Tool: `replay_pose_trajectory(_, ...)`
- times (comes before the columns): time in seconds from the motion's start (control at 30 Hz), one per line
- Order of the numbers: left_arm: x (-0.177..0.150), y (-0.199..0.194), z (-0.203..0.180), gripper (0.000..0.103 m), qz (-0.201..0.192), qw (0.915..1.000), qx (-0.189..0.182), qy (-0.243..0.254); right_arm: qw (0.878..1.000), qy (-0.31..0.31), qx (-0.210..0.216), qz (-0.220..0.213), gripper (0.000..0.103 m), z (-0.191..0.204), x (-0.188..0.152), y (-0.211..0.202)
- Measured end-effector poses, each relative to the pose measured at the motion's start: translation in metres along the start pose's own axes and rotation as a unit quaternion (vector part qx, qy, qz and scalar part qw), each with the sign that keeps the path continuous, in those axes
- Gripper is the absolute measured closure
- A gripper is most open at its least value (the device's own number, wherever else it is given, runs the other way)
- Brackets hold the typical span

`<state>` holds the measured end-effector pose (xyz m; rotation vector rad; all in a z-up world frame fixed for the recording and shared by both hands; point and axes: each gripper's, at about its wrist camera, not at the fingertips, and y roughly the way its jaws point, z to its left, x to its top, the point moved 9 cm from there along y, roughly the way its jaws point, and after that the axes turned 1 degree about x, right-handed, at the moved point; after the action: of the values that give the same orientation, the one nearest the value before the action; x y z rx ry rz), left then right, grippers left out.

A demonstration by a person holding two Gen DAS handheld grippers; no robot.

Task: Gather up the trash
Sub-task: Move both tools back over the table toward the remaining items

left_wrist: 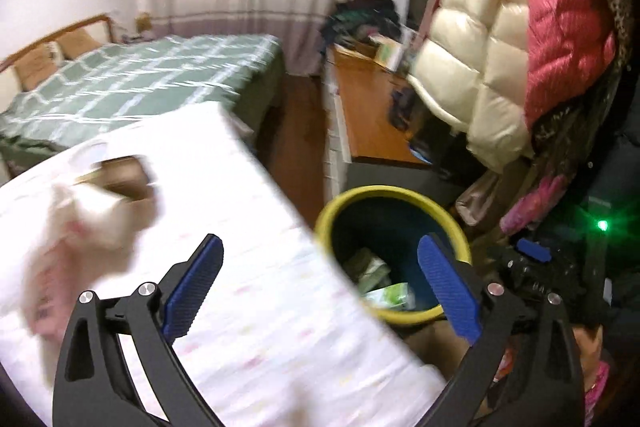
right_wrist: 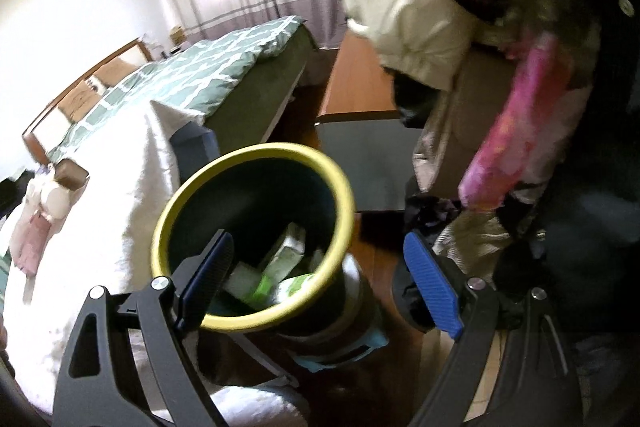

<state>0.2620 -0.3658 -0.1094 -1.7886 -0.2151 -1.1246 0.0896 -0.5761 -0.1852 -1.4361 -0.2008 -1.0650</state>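
Note:
A dark bin with a yellow rim point(left_wrist: 384, 191) stands beside a table under a white cloth point(left_wrist: 260, 287). Green and white packets point(left_wrist: 388, 297) lie inside it. My left gripper point(left_wrist: 320, 239) hangs open over the table's edge and the bin, with nothing between its fingers. Blurred crumpled white and pink paper point(left_wrist: 92, 223) lies on the cloth at the left, next to a brown box point(left_wrist: 128, 183). In the right wrist view my right gripper point(right_wrist: 320, 237) is open above the bin's rim point(right_wrist: 256, 151) and holds nothing. The packets point(right_wrist: 280, 259) show below it. The paper point(right_wrist: 44, 203) lies far left.
A bed with a green checked cover point(left_wrist: 140, 83) stands behind the table. An orange desk point(left_wrist: 368, 115) runs along the right, with cream and red padded coats point(left_wrist: 500, 47) hanging over it close to the bin. Dark floor point(left_wrist: 296, 131) runs between bed and desk.

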Motion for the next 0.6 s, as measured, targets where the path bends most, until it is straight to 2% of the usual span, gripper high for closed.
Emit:
replay_pose_trajectory(0.13,-0.021,-0.044,0.055,0.006,-0.010,0.9983,0.050,-0.030,0.999,-0.026,0.024,0.011,0.020,0.032,-0.003,0.004)
replay_pose_trajectory(0.3,-0.049,-0.101,0.132,0.006,-0.026,0.9900,0.112,-0.082,0.995,-0.060,0.073,0.032,0.020,0.092,-0.010,0.009)
replay_pose_trajectory(0.5,-0.084,-0.153,0.205,0.005,-0.041,0.9755,0.182,-0.117,0.983,-0.122,0.131,0.042,0.020,0.188,-0.011,0.008)
replay_pose_trajectory(0.6,-0.099,-0.163,0.228,0.005,-0.042,0.9712,0.187,-0.142,0.973,-0.157,0.168,0.038,0.021,0.248,-0.006,0.005)
